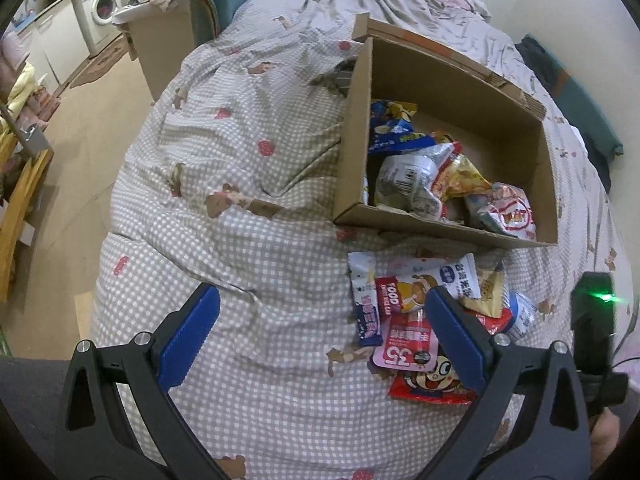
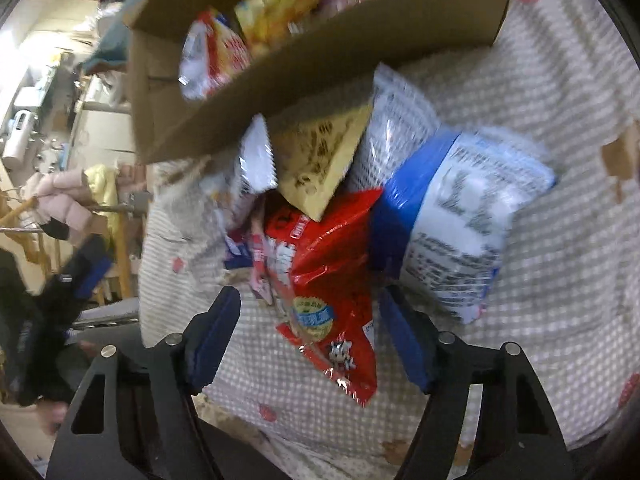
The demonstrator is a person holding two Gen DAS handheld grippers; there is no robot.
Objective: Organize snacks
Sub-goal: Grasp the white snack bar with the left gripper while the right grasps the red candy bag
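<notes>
A cardboard box (image 1: 352,160) on the checked bedspread holds several snack packets (image 1: 424,176). A pile of loose packets (image 1: 416,308) lies on the bedspread in front of the box. My left gripper (image 1: 320,320) is open and empty above the bedspread, its right finger (image 1: 456,332) over the pile. In the right wrist view my right gripper (image 2: 310,328) is open, its jaws on either side of the lower end of a red packet (image 2: 320,280). A blue and white packet (image 2: 452,220) and a tan packet (image 2: 320,160) lie beside it, under the box wall (image 2: 320,64).
The checked bedspread (image 1: 248,280) is rumpled and soft. The bed's left edge drops to a wooden floor (image 1: 80,160). A washing machine (image 1: 100,8) and cabinets stand far left. The right gripper's body (image 1: 592,320) with a green light shows at the right.
</notes>
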